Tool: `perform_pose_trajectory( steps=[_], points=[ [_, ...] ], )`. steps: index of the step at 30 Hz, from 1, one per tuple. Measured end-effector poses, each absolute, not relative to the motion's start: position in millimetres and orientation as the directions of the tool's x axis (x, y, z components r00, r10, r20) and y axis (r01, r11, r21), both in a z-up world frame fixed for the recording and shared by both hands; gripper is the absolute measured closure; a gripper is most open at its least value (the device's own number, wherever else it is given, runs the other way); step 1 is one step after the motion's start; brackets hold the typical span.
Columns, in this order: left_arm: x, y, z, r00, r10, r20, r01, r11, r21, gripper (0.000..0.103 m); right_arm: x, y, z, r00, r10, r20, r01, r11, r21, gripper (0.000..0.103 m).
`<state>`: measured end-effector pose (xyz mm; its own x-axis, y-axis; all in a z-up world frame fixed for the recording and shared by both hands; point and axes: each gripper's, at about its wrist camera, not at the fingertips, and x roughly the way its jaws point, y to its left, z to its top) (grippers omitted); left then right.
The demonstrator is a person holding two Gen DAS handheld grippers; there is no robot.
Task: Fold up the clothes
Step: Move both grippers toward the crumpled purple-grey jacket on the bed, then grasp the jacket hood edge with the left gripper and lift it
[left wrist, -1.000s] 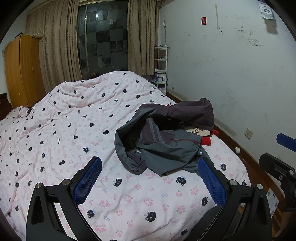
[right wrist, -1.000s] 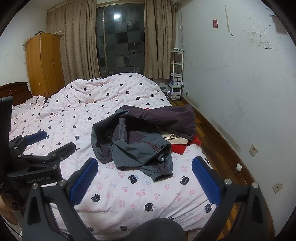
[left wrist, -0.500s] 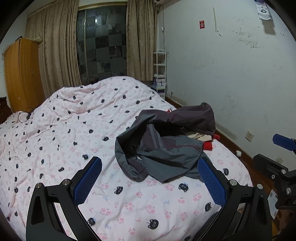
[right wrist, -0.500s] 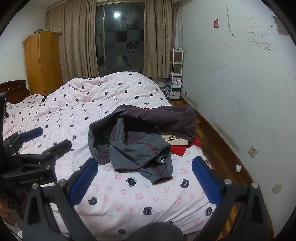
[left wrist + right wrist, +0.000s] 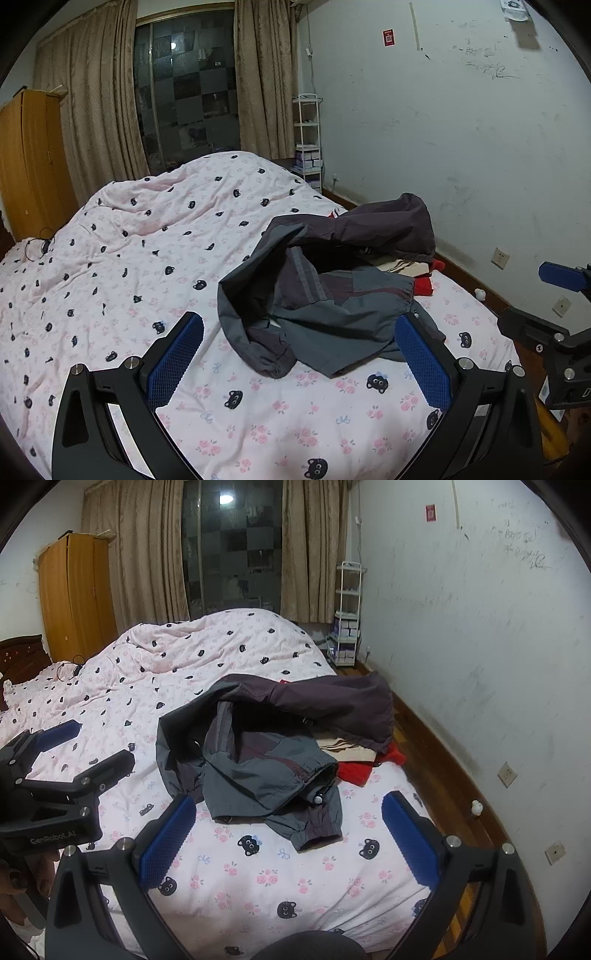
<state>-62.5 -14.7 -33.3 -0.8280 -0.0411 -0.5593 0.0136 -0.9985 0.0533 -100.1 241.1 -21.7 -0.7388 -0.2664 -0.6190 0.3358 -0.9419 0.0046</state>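
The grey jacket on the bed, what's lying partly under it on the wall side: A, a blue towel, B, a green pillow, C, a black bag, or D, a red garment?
D: a red garment pokes out from beneath the grey jacket near the bed's wall-side edge.

Crumpled grey-purple jacket (image 5: 325, 291) on bed (image 5: 147, 236)

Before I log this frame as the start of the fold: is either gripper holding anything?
Left gripper: open, holding nothing.
Right gripper: open, holding nothing.
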Motion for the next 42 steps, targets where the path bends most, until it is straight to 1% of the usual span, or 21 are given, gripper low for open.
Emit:
perform_pose_trajectory(
  steps=[6, 11, 12, 14, 16, 19, 22, 23, 28, 29, 30, 32, 34, 40, 42],
  points=[
    [-96.5, -26.3, -46.0, -0.807, -0.005, -0.591, -0.018, -0.999, 0.033, 0.0, -126.9, 236.8, -37.8, -0.722, -0.267, -0.638, 0.326, -0.945, 0.027, 0.001],
    [-127.8, -40.4, -55.6, -0.81, -0.011, -0.587, -0.039, -0.997, 0.073, 0.001, -148.3, 232.3, -54.1, -0.703, -0.269, -0.658, 0.323, -0.945, 0.042, 0.001],
    [-134.8, -43.5, -57.6, -0.812, -0.014, -0.584, -0.044, -0.995, 0.085, 0.002, -152.4, 231.6, -57.1, -0.701, -0.27, -0.661, 0.322, -0.946, 0.045, 0.001],
    [-148.9, -49.9, -61.4, -0.816, -0.018, -0.577, -0.053, -0.993, 0.107, 0.007, -159.0, 230.9, -62.2, -0.695, -0.271, -0.665, 0.319, -0.946, 0.052, 0.001],
    [-162.3, -54.2, -68.3, -0.809, -0.021, -0.587, -0.064, -0.99, 0.124, 0.01, -165.6, 230.8, -67.6, -0.69, -0.272, -0.671, 0.315, -0.947, 0.06, 0.001],
    [-181.9, -59.7, -80.1, -0.793, -0.025, -0.609, -0.082, -0.986, 0.147, 0.023, -173.8, 231.5, -75.7, -0.682, -0.268, -0.68, 0.309, -0.949, 0.065, 0.001],
    [-201.6, -65.2, -91.9, -0.776, -0.029, -0.63, -0.1, -0.981, 0.169, 0.046, -182.3, 231.8, -84.9, -0.674, -0.26, -0.691, 0.302, -0.951, 0.063, 0.001],
    [-208.2, -67.0, -95.8, -0.77, -0.031, -0.637, -0.106, -0.979, 0.176, 0.049, -185.0, 231.7, -87.5, -0.671, -0.258, -0.695, 0.3, -0.952, 0.063, 0.001],
    [-223.3, -71.6, -108.1, -0.752, -0.044, -0.658, -0.101, -0.978, 0.181, 0.05, -195.9, 228.9, -97.5, -0.657, -0.256, -0.709, 0.297, -0.952, 0.07, 0.001],
    [-225.1, -72.1, -109.7, -0.75, -0.047, -0.66, -0.099, -0.978, 0.182, 0.051, -197.8, 227.9, -99.4, -0.654, -0.256, -0.711, 0.297, -0.952, 0.07, 0.001],
    [-226.9, -72.7, -111.3, -0.747, -0.05, -0.663, -0.096, -0.978, 0.183, 0.055, -199.0, 227.2, -100.8, -0.653, -0.256, -0.713, 0.297, -0.952, 0.069, 0.001],
    [-230.6, -73.9, -114.5, -0.743, -0.057, -0.667, -0.091, -0.979, 0.185, 0.085, -200.9, 226.4, -103.3, -0.649, -0.255, -0.717, 0.297, -0.952, 0.069, 0.001],
    [-234.2, -75.0, -117.6, -0.738, -0.063, -0.672, -0.086, -0.979, 0.187, 0.099, -202.5, 225.2, -105.9, -0.645, -0.254, -0.721, 0.298, -0.952, 0.068, 0.001],
    [-245.1, -78.5, -127.1, -0.723, -0.082, -0.686, -0.072, -0.978, 0.193, 0.102, -205.0, 223.0, -110.1, -0.638, -0.249, -0.729, 0.3, -0.952, 0.062, 0.001],
    [-243.4, -80.0, -123.4, -0.731, -0.095, -0.676, -0.055, -0.979, 0.197, 0.102, -205.8, 223.5, -111.7, -0.634, -0.249, -0.732, 0.298, -0.952, 0.066, 0.001]
  ],
)
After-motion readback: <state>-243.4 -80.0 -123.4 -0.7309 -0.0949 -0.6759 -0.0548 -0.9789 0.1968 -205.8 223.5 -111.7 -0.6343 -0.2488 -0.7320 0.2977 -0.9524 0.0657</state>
